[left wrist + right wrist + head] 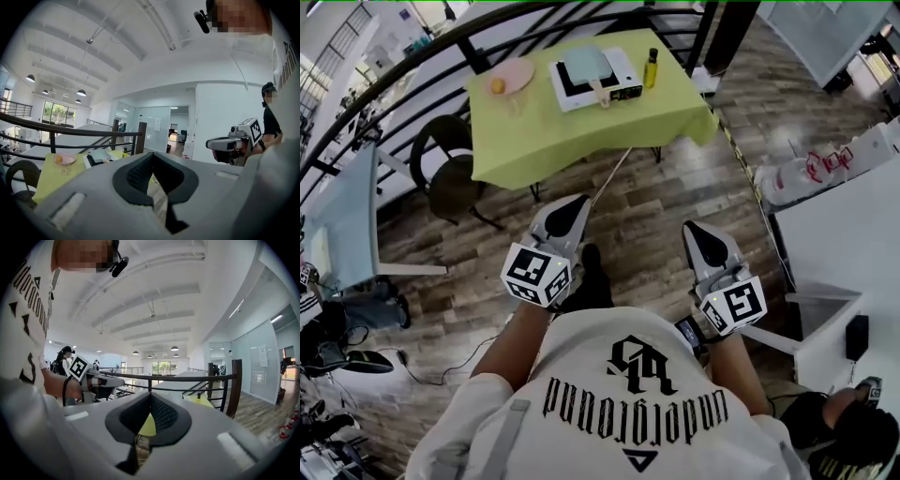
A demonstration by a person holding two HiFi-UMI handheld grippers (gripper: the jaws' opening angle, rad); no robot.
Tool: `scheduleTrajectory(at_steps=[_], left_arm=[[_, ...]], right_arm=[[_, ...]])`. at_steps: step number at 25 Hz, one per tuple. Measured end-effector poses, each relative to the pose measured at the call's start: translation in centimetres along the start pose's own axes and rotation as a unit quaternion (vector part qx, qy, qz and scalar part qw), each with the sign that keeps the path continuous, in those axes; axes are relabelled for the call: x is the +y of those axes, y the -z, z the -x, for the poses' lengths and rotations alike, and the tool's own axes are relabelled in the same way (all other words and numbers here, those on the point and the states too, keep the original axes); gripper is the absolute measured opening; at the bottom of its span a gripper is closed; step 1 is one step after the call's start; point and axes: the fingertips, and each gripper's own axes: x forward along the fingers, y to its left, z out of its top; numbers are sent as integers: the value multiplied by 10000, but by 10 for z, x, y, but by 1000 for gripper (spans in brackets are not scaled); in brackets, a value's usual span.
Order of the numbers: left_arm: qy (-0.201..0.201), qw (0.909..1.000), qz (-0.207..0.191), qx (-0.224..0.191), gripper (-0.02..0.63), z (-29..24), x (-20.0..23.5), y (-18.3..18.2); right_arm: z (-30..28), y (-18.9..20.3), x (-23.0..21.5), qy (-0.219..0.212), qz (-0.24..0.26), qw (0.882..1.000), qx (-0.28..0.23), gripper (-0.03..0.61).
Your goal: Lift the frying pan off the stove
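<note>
A pale teal frying pan (586,66) sits on a white stove (625,77) on the table with the yellow-green cloth (581,131), far ahead of me. Both grippers hang over the wooden floor, well short of that table. My left gripper (567,214) is shut with nothing in it. My right gripper (703,242) is likewise shut and empty. In the left gripper view the closed jaws (152,176) point toward the table (47,176), where the pan (101,154) shows small. In the right gripper view the closed jaws (149,416) frame a patch of the cloth (148,425).
On the table also stand a pink plate (514,75) with a yellow fruit (498,85) and a bottle of oil (651,67). A black chair (445,169) stands left of it, a dark railing (422,56) behind. A white table (844,244) and white bags (797,173) lie at the right.
</note>
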Motion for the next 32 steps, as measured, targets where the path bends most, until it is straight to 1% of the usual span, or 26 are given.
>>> scheduleTrajectory(at_steps=[3,7,11,14,17,21,26,28,32], left_arm=[[-73,9999,81,-22,8,-21,42,-6],[-102,9999,125,-44,8,-44,101,-24],[-155,9998,125,-89,8,-59,162,-43],[-127,9998,129,-86,8,-71,197,-50],[-53,9999,150,-33,8,-83,219,-51],[4,9998,177,76,8,-95,236,-48],[53,9997,198,151,8,-119,249,-45],[25,9996,231,186,8,-128,253,-41],[-112,9993,285,230,8,-151,268,-39]], right_arm=[[-49,-3,-11,-118,25,9999,84,2],[-116,-15,-26,-158,-9,9998,142,2],[-183,-25,-29,-278,10,9994,187,2],[-223,-30,-29,-356,-13,9992,195,2],[-251,-30,-29,-392,-56,9990,212,2],[-274,-25,-34,-449,-139,9984,306,2],[-300,-4,-55,-501,-370,9967,517,2],[-310,2,-63,-583,-430,9957,572,2],[-337,5,-84,-830,-390,9939,611,2]])
